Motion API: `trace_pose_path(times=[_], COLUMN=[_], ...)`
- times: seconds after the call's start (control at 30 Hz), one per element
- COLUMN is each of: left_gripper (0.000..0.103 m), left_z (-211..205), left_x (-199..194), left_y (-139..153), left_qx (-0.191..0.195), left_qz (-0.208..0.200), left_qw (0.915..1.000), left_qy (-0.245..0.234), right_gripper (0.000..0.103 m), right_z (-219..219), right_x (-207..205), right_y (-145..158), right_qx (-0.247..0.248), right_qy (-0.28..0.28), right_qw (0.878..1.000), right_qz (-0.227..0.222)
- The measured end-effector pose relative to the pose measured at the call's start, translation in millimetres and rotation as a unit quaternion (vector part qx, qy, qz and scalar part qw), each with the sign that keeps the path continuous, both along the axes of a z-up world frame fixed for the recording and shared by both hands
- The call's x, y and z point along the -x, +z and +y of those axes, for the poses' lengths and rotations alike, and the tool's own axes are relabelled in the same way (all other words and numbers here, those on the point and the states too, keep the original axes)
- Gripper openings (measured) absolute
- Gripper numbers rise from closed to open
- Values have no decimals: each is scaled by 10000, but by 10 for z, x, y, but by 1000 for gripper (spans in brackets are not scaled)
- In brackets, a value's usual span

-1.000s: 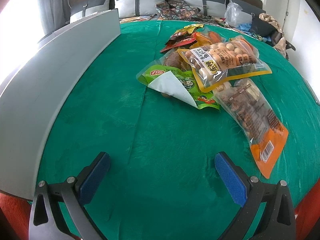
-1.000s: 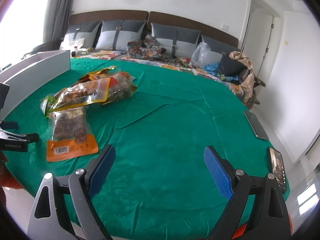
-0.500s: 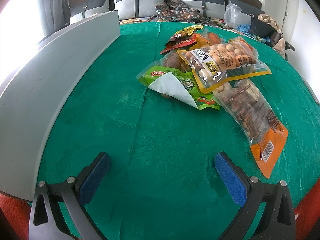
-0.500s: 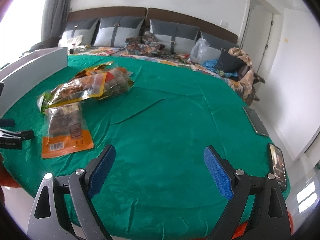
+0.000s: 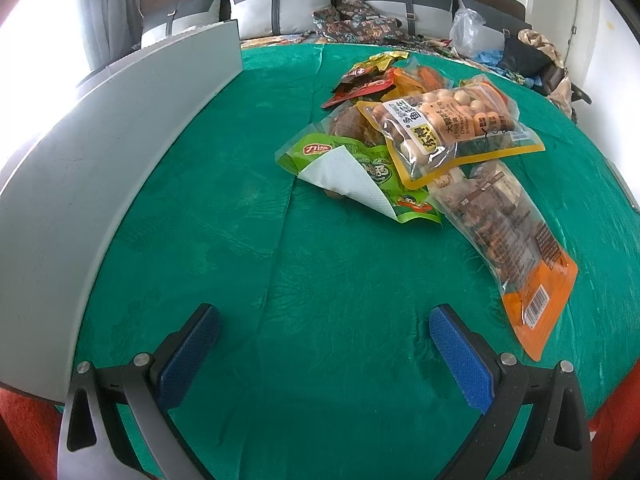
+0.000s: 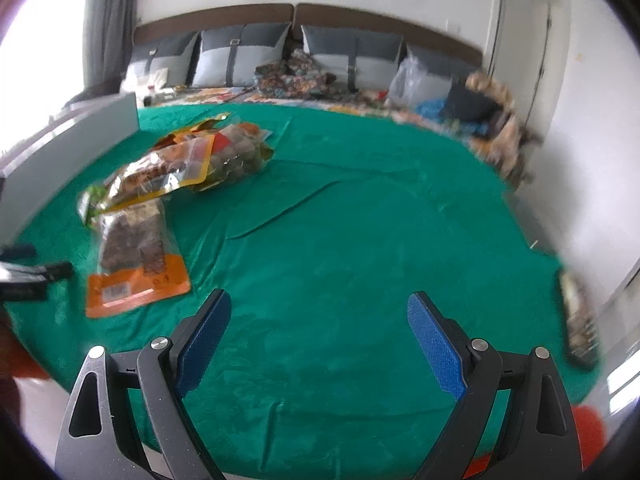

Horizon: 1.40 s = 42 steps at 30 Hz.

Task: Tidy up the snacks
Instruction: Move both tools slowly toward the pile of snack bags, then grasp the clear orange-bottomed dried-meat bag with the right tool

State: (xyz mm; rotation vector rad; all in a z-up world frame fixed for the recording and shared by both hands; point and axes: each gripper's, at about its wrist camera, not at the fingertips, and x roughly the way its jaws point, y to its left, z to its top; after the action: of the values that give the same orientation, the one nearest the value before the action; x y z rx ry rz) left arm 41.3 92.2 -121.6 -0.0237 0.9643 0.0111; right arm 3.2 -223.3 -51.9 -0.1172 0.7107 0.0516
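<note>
A heap of snack bags lies on the green tablecloth (image 5: pixel 320 280). In the left wrist view I see a clear bag with an orange end (image 5: pixel 508 236), a yellow-edged bag of round snacks (image 5: pixel 448 128), a green bag (image 5: pixel 360 168) with a folded-over white corner, and red and yellow packets (image 5: pixel 368 80) behind. My left gripper (image 5: pixel 324 344) is open over bare cloth, short of the heap. The right wrist view is blurred; it shows the same heap (image 6: pixel 176 168) and the orange-ended bag (image 6: pixel 136 256) at left. My right gripper (image 6: pixel 320 340) is open and holds nothing.
A long grey bin wall (image 5: pixel 112 152) runs along the table's left side. Two phones (image 6: pixel 578 320) lie near the table's right edge. Part of the left gripper (image 6: pixel 24 276) shows at far left. A sofa with cushions (image 5: pixel 304 8) and bags stands behind the table.
The right wrist view has swung and moved quickly, blurring, so the heap now sits further right in it. The left gripper has barely moved. Both grippers stay open.
</note>
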Motion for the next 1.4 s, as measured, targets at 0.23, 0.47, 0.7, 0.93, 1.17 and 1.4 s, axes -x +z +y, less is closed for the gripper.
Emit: trace_pose_path(times=[0.23, 0.47, 0.7, 0.93, 1.17, 1.4], left_gripper=[103, 103, 103, 103, 103, 103], left_z=[23, 243, 543, 462, 610, 549], left_x=[-16, 12, 74, 63, 67, 48], left_y=[6, 71, 104, 94, 129, 99], left_qx=[10, 580, 1218, 984, 1279, 1098], left_qz=[86, 266, 179, 191, 79, 112], left_qw=[9998, 9980, 9912, 9941, 9896, 9922], left_qy=[-160, 39, 484, 414, 653, 575], right_gripper=[92, 92, 94, 94, 94, 100], right_z=[48, 1092, 1740, 1618, 1620, 1820], right_x=[-327, -749, -953, -1049, -1289, -1280], right_y=[-156, -243, -483, -414, -210, -514], right_qx=[-1199, -629, 195, -79, -86, 357], right_qy=[534, 1787, 2242, 2034, 1919, 2205], right_qw=[9848, 9694, 9563, 9541, 9530, 9488], right_qz=[1137, 1562, 1867, 2199, 2344, 2236])
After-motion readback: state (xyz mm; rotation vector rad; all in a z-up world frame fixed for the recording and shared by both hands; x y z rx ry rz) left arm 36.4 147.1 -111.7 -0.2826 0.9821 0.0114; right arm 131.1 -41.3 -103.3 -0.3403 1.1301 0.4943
